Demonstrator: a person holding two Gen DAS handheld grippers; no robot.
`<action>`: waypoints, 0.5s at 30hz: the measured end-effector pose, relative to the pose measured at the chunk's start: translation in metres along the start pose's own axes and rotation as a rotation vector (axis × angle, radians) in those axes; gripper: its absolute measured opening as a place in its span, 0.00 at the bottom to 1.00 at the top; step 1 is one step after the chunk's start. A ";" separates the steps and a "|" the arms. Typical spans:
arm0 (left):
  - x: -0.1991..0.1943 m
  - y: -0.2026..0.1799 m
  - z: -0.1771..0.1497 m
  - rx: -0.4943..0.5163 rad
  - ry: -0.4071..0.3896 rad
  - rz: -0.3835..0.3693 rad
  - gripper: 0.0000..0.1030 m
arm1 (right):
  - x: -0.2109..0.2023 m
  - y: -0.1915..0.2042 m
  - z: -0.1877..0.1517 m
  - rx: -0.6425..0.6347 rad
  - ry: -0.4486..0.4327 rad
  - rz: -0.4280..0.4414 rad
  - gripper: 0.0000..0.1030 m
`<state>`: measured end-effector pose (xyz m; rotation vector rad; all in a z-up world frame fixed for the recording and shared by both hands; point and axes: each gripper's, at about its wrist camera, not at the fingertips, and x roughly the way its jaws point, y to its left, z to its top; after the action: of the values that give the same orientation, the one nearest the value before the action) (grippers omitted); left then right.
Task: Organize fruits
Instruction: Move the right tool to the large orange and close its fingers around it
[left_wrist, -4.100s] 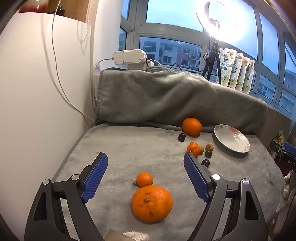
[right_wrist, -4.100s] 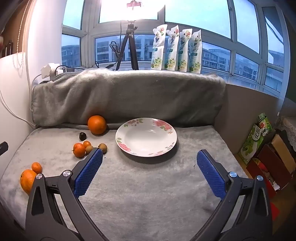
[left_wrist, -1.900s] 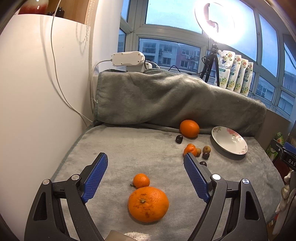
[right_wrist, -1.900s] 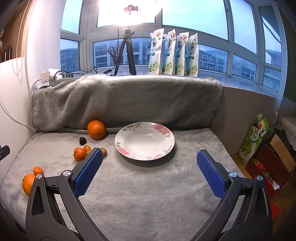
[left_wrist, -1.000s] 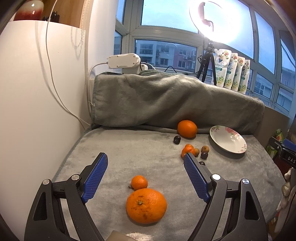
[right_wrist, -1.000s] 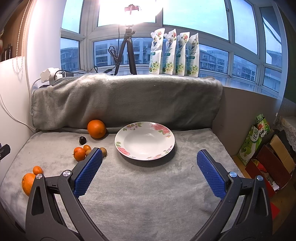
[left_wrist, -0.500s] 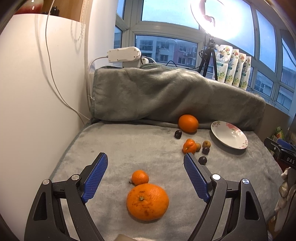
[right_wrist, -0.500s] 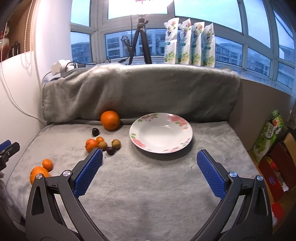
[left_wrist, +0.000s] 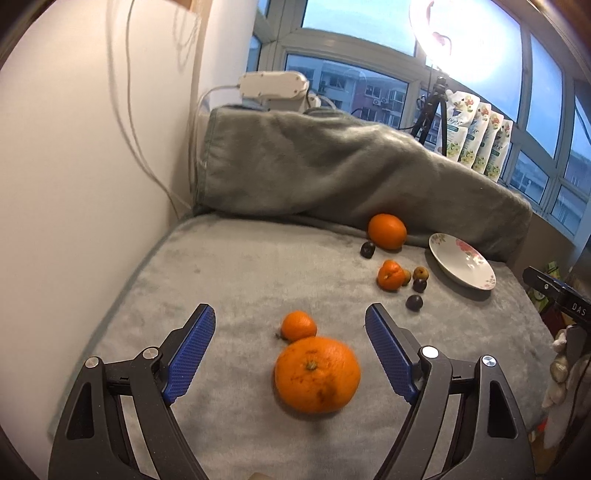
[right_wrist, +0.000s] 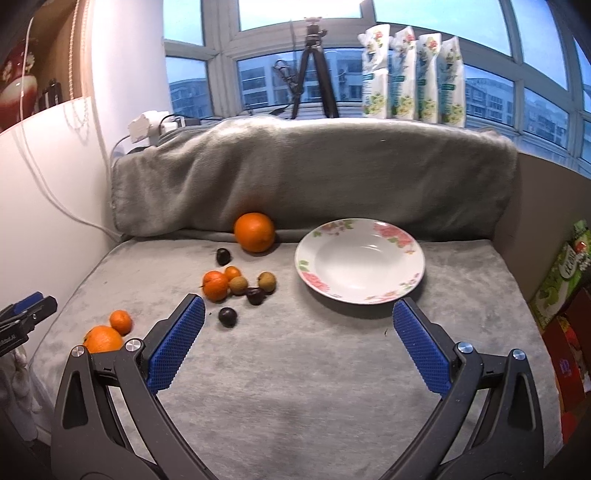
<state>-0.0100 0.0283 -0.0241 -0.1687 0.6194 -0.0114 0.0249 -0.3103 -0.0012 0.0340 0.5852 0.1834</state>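
My left gripper (left_wrist: 290, 325) is open, its blue pads on either side of a large orange (left_wrist: 317, 373) and a small mandarin (left_wrist: 298, 325) on the grey blanket. Farther right lie another orange (left_wrist: 386, 231), a cluster of small fruits (left_wrist: 402, 277) and a floral plate (left_wrist: 461, 265). My right gripper (right_wrist: 295, 314) is open and holds nothing, hovering in front of the empty plate (right_wrist: 360, 265). Left of the plate sit the orange (right_wrist: 255, 232), mandarins (right_wrist: 216, 284), brown longans (right_wrist: 266, 280) and dark plums (right_wrist: 227, 316). The large orange (right_wrist: 101, 339) shows at far left.
A rolled grey blanket (right_wrist: 314, 173) backs the surface. A white wall panel (left_wrist: 74, 166) with cables stands on the left, a power strip (left_wrist: 273, 83) above the blanket. Pouches (right_wrist: 410, 77) and a tripod (right_wrist: 314, 66) line the windowsill. Boxes (right_wrist: 565, 288) sit off the right edge.
Both grippers have moved forward and tilted down toward the fruit. The right one has shifted left, so the plate and small fruits appear nearer. Nothing was grasped.
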 end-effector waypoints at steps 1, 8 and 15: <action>0.000 0.003 -0.002 -0.006 0.007 -0.001 0.80 | 0.002 0.002 0.000 -0.003 0.005 0.012 1.00; 0.002 0.019 -0.018 -0.077 0.078 -0.075 0.77 | 0.020 0.020 0.002 -0.009 0.077 0.155 1.00; 0.010 0.016 -0.036 -0.098 0.146 -0.149 0.66 | 0.042 0.061 0.001 -0.044 0.185 0.355 0.97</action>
<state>-0.0228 0.0379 -0.0613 -0.3104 0.7523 -0.1384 0.0499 -0.2429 -0.0184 0.0792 0.7572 0.5481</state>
